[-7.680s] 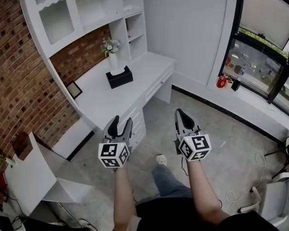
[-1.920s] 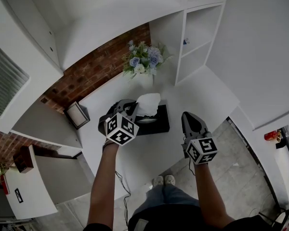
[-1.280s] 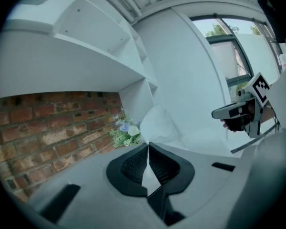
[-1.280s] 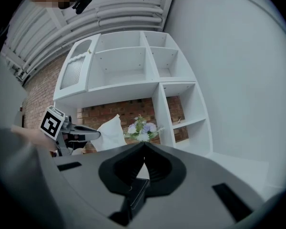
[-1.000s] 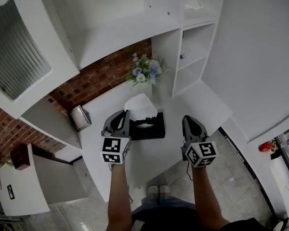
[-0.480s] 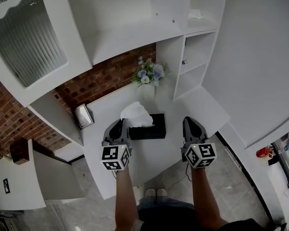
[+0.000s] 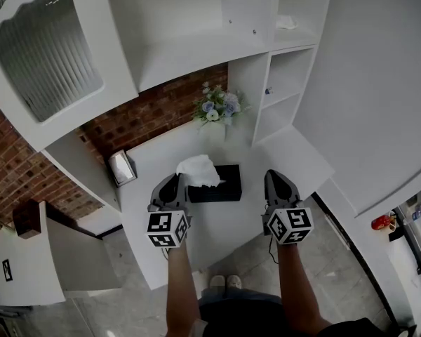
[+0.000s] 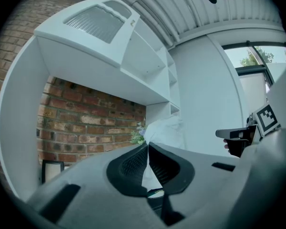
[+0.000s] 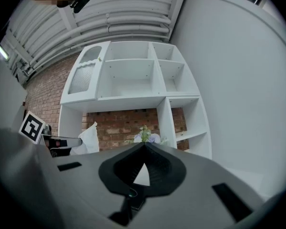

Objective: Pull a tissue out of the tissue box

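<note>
Nearest to me, my left gripper (image 7: 175,182) points level over the front of the white desk top (image 7: 217,223). Its two jaws are pressed together on a crumpled white paper tissue (image 7: 196,168). In the left gripper view the sheet is pinched between the ribbed pads and billows out beyond the tips. My right gripper (image 7: 273,177) sits well apart to the right, jaws closed tip to tip with nothing between them.

The tissue rises over the left end of the black rectangular tissue box (image 7: 224,185), which rests on the desk between the two grippers. I can't tell whether the sheet has come clear of the slot.

Further back, a small framed picture (image 7: 122,168) leans at the left near the red brick wall (image 7: 151,114). A bunch of pale blue and white flowers (image 7: 217,107) stands in front of that wall. Above them is the white shelf unit (image 7: 196,41), with open compartments on its right side.
</note>
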### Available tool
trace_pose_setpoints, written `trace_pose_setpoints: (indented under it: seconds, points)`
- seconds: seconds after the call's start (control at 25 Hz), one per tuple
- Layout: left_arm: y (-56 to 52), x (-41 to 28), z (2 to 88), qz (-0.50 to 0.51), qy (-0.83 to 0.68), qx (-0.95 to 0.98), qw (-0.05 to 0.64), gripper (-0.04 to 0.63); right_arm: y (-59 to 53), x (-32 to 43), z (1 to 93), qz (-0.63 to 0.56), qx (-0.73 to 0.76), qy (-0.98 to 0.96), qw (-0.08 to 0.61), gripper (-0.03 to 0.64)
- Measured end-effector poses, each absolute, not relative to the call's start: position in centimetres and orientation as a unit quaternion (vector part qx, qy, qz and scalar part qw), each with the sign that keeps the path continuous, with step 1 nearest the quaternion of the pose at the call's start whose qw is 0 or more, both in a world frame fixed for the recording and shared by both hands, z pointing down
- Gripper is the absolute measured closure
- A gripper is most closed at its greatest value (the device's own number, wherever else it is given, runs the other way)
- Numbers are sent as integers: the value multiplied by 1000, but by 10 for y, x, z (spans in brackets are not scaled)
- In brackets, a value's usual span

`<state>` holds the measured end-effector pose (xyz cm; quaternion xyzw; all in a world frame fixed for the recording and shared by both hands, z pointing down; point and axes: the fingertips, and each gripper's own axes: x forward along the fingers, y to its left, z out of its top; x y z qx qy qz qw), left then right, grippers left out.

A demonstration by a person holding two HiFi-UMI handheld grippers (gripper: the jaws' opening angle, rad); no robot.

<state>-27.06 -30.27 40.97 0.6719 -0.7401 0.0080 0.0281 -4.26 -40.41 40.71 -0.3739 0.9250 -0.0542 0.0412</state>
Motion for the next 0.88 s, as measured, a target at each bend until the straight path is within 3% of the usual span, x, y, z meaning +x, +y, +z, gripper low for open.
trace_pose_setpoints:
  seconds: [0.88]
  points:
    - [-310, -264, 416, 10, -725, 688, 38, 583, -405, -48, 414, -52, -378, 924, 22, 618]
